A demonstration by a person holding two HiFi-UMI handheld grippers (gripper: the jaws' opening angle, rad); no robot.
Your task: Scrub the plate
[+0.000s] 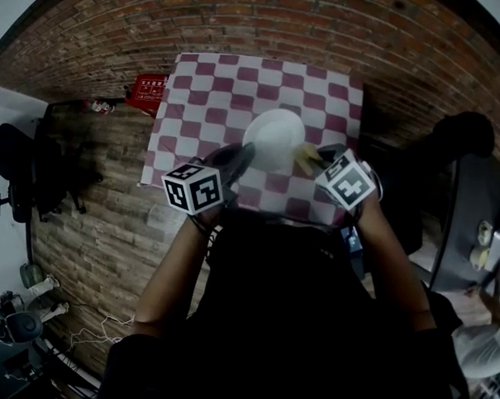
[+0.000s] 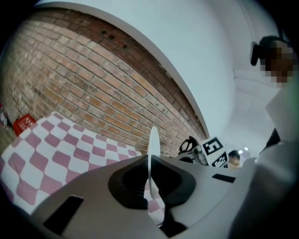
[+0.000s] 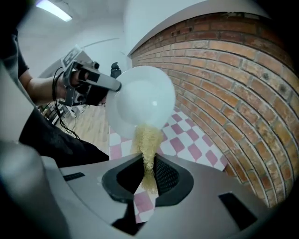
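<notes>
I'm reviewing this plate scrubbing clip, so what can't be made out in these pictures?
- plate: left gripper view shows it edge-on, its face hidden.
- scrubber: head view, mostly behind a cube.
- red box: head view, print too small and dark.
- table: head view, near edge hidden by the person's arms.

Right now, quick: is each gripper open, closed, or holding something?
Left gripper: closed on the rim of the white plate.
Right gripper: closed on a yellowish scrubber.
</notes>
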